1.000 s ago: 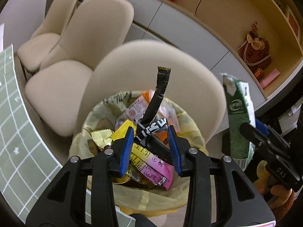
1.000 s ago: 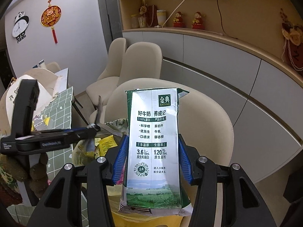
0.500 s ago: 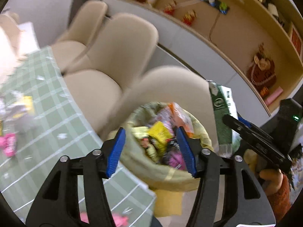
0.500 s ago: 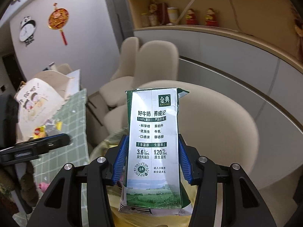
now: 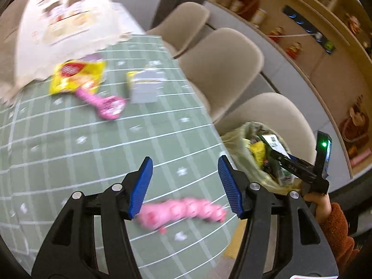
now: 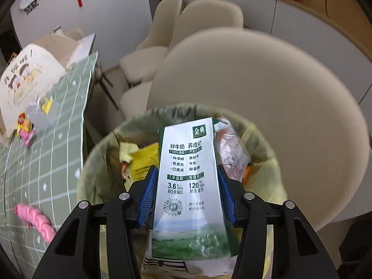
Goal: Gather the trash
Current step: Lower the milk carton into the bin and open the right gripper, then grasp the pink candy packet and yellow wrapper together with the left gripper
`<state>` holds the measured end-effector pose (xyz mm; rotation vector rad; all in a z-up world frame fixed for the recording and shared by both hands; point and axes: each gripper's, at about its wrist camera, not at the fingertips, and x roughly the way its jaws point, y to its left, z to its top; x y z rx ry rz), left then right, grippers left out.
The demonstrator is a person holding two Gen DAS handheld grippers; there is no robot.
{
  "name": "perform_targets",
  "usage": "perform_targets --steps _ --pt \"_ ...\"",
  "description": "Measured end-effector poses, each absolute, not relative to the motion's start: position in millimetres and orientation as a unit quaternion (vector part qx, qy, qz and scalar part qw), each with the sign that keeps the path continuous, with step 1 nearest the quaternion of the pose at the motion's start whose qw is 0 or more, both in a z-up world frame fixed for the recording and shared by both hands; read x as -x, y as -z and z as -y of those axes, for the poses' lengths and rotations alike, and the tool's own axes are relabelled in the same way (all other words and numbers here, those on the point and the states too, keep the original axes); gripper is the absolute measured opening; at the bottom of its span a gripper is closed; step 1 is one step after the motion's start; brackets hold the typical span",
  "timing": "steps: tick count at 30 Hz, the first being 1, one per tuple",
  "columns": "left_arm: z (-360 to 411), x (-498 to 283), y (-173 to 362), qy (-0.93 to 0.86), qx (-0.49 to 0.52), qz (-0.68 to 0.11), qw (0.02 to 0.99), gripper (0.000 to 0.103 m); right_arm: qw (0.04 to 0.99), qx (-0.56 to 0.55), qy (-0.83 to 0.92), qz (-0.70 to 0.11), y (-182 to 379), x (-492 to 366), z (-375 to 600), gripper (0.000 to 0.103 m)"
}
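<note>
My right gripper (image 6: 184, 195) is shut on a green and white milk carton (image 6: 189, 179) and holds it tilted over the trash bin (image 6: 97, 153), which has a yellowish liner and several wrappers inside. The bin (image 5: 234, 139) and the carton (image 5: 276, 146) also show at the right of the left wrist view. My left gripper (image 5: 184, 183) is open and empty above the green checked tablecloth (image 5: 69, 139). A pink ridged wrapper (image 5: 183, 211) lies just below its fingertips near the table edge. A yellow packet (image 5: 76, 76), a pink wrapper (image 5: 104, 102) and a grey packet (image 5: 144, 86) lie farther back.
A large white paper bag with cartoon faces (image 5: 62, 28) stands at the table's far end. Beige chairs (image 5: 220, 62) stand along the table's right side, one right behind the bin (image 6: 267, 107). Cabinets and shelves (image 5: 325, 53) line the wall.
My left gripper let go of the black wrapper into the bin, opened, and swung left over the table. My right gripper brought the carton down over the bin mouth.
</note>
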<state>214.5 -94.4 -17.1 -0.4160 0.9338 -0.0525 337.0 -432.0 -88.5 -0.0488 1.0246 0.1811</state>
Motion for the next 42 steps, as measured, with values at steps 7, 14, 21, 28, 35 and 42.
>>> perform_targets --steps 7,14,21,28,35,42 --pt "53.2 -194.1 18.1 -0.014 0.216 -0.448 0.868 0.055 0.893 0.047 -0.080 -0.439 60.1 -311.3 431.2 0.055" --pt "8.7 -166.1 -6.0 0.006 0.224 -0.411 0.884 0.057 0.910 0.066 -0.110 -0.394 -8.9 -270.8 391.8 0.055" --pt "-43.5 -155.3 -19.8 0.028 0.232 -0.366 0.901 0.059 0.926 0.088 -0.135 -0.342 -52.7 -242.7 321.0 0.055" --pt "-91.6 -175.6 -16.8 0.036 0.227 -0.339 0.912 0.062 0.930 0.097 -0.157 -0.317 -75.3 -236.6 255.9 0.055" --pt "-139.9 -205.1 16.2 0.001 0.272 -0.340 0.900 0.064 0.913 0.103 -0.195 -0.343 -52.0 -268.2 209.9 0.055" --pt "-147.2 -251.5 43.9 -0.015 0.240 -0.382 0.892 0.064 0.889 0.108 -0.266 -0.358 -9.3 -298.2 176.2 0.055"
